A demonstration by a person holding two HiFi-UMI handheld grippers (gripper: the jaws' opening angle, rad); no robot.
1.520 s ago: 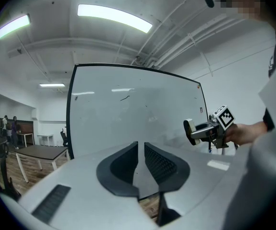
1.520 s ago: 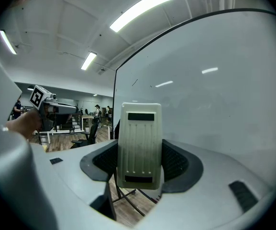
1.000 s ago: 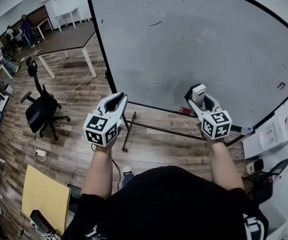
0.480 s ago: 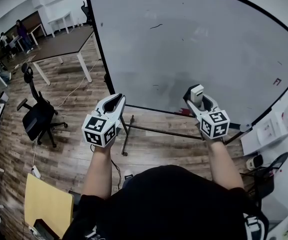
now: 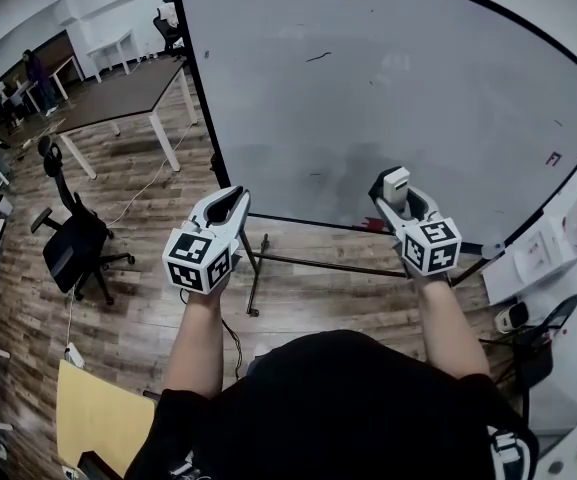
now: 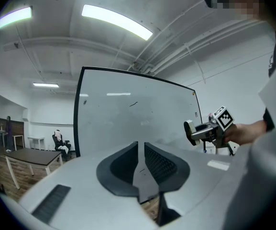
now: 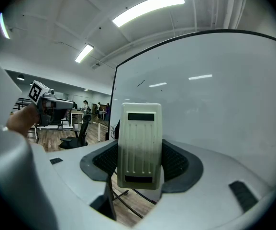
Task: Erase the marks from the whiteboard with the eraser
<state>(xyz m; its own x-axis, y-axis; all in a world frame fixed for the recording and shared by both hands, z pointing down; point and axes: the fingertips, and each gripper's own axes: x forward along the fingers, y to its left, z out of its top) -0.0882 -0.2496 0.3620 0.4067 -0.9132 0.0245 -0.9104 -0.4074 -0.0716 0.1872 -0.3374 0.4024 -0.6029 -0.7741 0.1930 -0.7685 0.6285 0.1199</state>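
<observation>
Cream plastic eraser (image 7: 138,145) is sitting upright in the right gripper (image 5: 398,192), jaws pressing on its sides. Left gripper (image 6: 141,163) is idling w/ jaws nearly together, nothing btwn them. Vs 1 s ago both are hanging at abt the same spot, low in front of the whiteboard (image 5: 418,98); only the head view is drifting. So no wiping is happening yet, I'd say. Black mark (image 5: 318,56) is waiting high up, well apart from the eraser.
</observation>
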